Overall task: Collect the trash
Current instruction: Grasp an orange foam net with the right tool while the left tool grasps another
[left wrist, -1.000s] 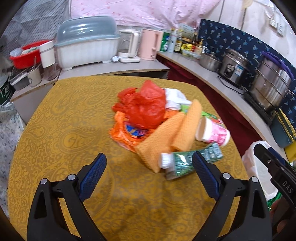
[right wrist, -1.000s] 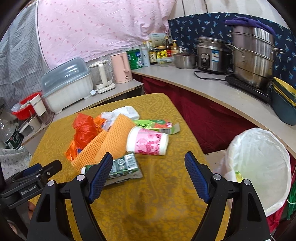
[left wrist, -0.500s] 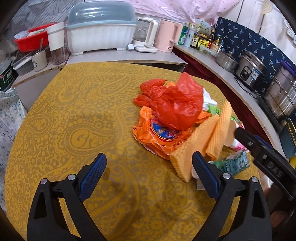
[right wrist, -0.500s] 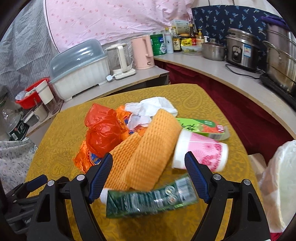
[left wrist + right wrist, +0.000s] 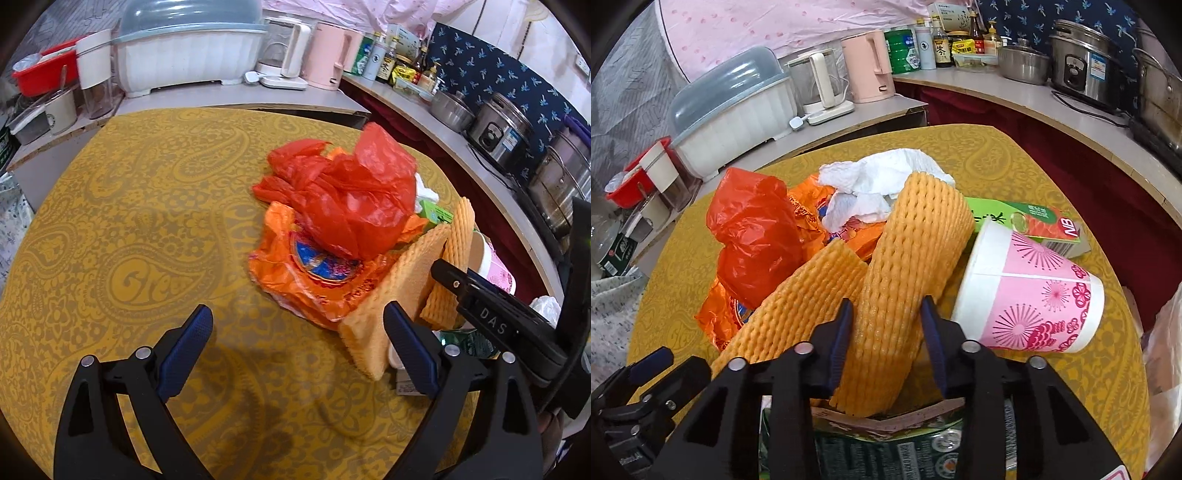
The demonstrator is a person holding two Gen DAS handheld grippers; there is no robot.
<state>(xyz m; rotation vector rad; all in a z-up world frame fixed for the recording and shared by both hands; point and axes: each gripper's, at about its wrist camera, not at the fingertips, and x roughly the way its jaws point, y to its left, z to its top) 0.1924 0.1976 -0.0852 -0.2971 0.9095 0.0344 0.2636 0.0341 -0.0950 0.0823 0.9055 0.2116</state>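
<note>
A trash pile lies on the yellow table point(image 5: 129, 229): a red plastic bag point(image 5: 351, 195), an orange wrapper point(image 5: 314, 273), folded orange foam netting point(image 5: 905, 266), white tissue point(image 5: 882, 181), a green carton point(image 5: 1027, 218), a pink paper cup point(image 5: 1030, 295) on its side and a green packet point(image 5: 886, 450). My right gripper point(image 5: 888, 343) has its jaws closed around one strip of the foam netting, above the green packet. My left gripper point(image 5: 295, 354) is open and empty, just before the orange wrapper. The right gripper point(image 5: 491, 321) also shows in the left wrist view.
A counter behind holds a covered dish rack point(image 5: 188, 51), kettles point(image 5: 325, 55), bottles, a rice cooker point(image 5: 1086, 62) and steel pots. A red basin point(image 5: 40, 74) and jars stand at the left. A white-lined bin point(image 5: 1163, 354) is off the table's right edge.
My right gripper moved forward into the pile and closed its jaws on the foam netting. My left gripper shifted left and closer to the table, still open.
</note>
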